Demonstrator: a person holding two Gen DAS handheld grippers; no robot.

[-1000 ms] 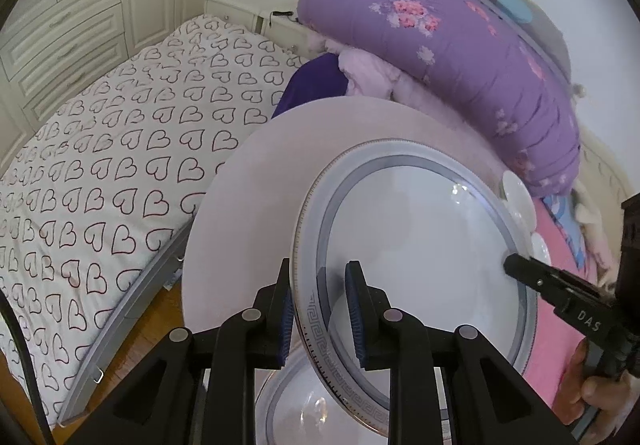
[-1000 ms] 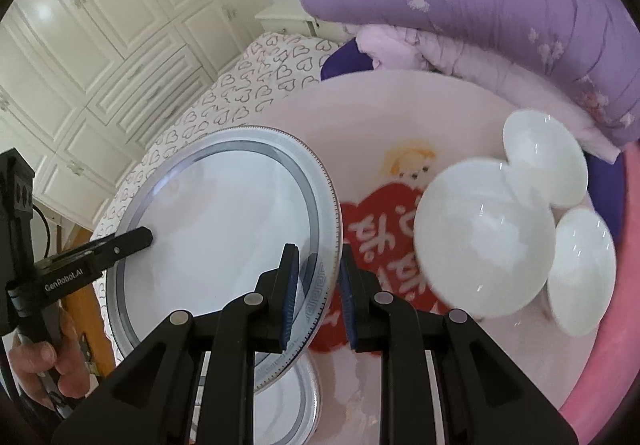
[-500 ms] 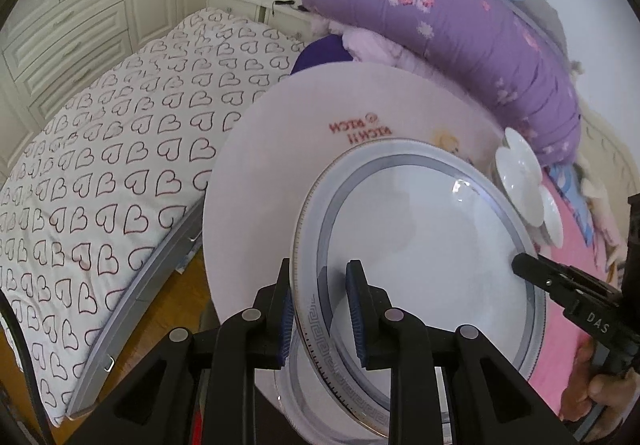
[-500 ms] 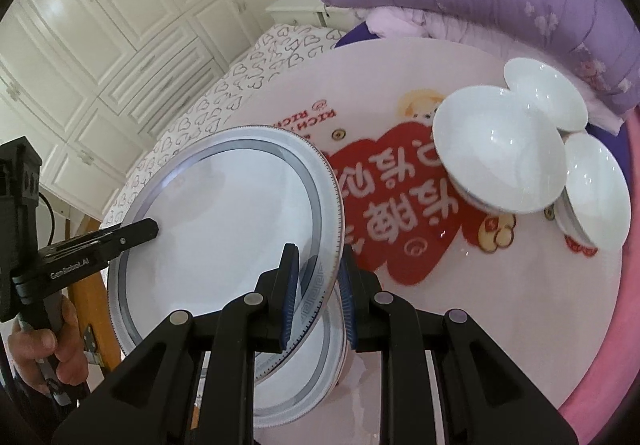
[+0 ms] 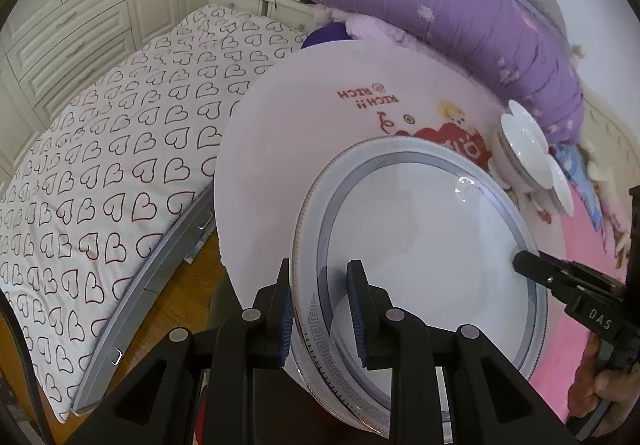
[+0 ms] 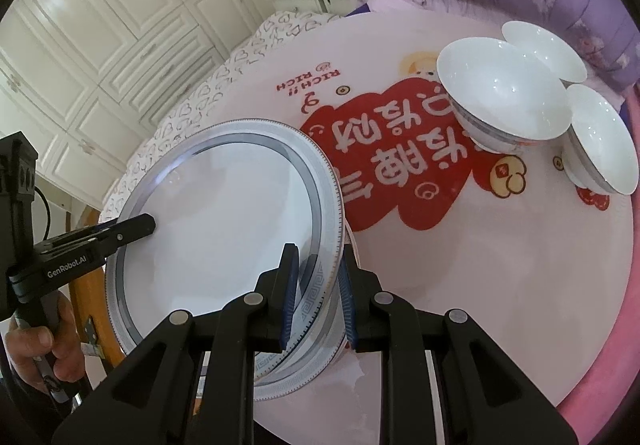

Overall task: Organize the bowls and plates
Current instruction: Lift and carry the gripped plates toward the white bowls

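Note:
A large white plate (image 5: 420, 245) (image 6: 224, 229) with a grey patterned rim hangs tilted between both grippers, low over the near edge of a round pink table (image 5: 300, 125) (image 6: 460, 265). My left gripper (image 5: 319, 265) is shut on its left rim and shows in the right wrist view as a black tip (image 6: 148, 223). My right gripper (image 6: 319, 251) is shut on the opposite rim; its tip (image 5: 520, 259) shows in the left wrist view. A second matching plate (image 6: 296, 377) lies on the table just beneath. Three white bowls (image 6: 500, 89) (image 5: 524, 153) stand together at the table's far right.
A bed with a heart-print sheet (image 5: 120, 165) runs along the table's left, with wooden floor (image 5: 180, 305) between. A rolled purple quilt (image 5: 460, 5) lies behind the table. White wardrobe doors (image 6: 100, 25) fill the far wall. A person's hand (image 6: 44, 345) holds each gripper's handle.
Both grippers have carried the plate forward and down over the table. More of the printed tabletop and the bowls has come into view, and the held plate now sits closer above the lower plate.

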